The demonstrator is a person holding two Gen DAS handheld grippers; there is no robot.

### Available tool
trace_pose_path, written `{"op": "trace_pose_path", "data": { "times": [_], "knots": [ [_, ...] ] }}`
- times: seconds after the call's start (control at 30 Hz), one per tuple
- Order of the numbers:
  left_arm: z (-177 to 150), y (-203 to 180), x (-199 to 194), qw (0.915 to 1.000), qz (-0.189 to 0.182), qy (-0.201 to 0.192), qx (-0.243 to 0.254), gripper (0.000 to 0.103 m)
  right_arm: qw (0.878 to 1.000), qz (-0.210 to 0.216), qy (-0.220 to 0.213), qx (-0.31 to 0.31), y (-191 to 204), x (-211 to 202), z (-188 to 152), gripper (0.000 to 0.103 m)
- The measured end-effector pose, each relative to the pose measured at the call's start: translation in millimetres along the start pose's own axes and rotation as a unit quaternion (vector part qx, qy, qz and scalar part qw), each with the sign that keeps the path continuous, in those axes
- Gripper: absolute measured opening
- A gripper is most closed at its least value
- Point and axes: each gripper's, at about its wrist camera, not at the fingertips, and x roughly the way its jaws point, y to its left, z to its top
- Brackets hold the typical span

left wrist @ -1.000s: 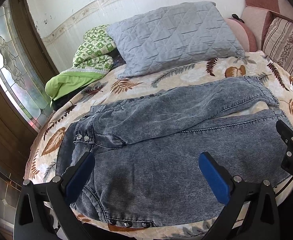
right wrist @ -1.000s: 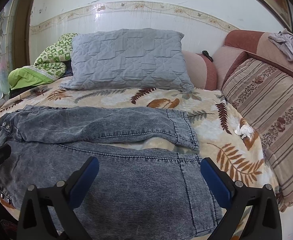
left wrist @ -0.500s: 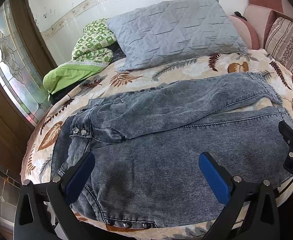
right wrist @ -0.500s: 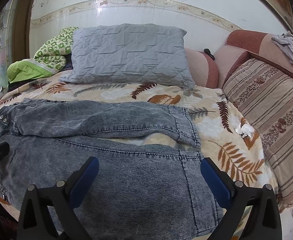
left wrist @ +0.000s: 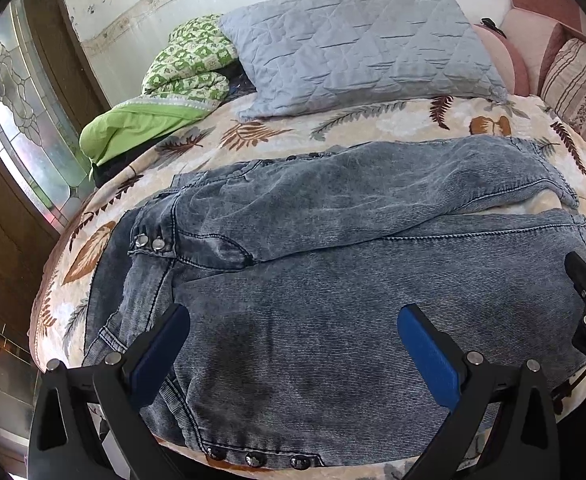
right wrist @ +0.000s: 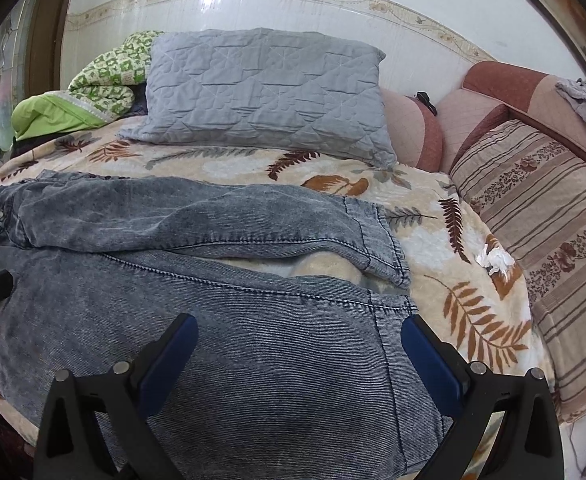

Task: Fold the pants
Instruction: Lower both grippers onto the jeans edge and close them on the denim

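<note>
Across the bed point(right wrist: 229, 168), in front of the grey pillow point(left wrist: 357, 44), the pants point(left wrist: 333, 300) lie flat with their long axis running side to side: waistband and buttons toward the window, cuffs toward the striped cushion point(right wrist: 545, 216). The two legs lie side by side, the near one along the bed's front edge, the far one closer to the pillow. The left gripper point(left wrist: 293, 344) hovers over the hip end with its jaws wide apart and empty; the right gripper point(right wrist: 299, 356) hangs over the near cuff, jaws likewise apart. Each is nearest its own end, so a lengthwise fold likely comes first. No containers are in sight.
</note>
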Motion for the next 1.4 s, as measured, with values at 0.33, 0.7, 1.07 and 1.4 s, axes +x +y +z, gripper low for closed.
{"op": "trace_pose_path", "data": {
  "times": [0.33,0.7,1.07,1.4],
  "knots": [
    [1,16,25,0.9998,0.014,0.011,-0.004,0.103,1.000,-0.002,0.017,-0.012,9,14,4,0.103],
    [32,57,46,0.9972,0.071,-0.010,-0.019,0.103,0.999,-0.007,0.002,-0.037,23,40,37,0.102],
    [112,120,92,0.9960,0.088,-0.004,-0.016,0.103,0.999,0.012,0.020,0.024,-14,88,88,0.102],
    [158,169,207,0.9892,0.050,0.122,-0.063,0.103,0.983,0.018,0.098,0.153,-124,208,131,0.102]
  ]
}}
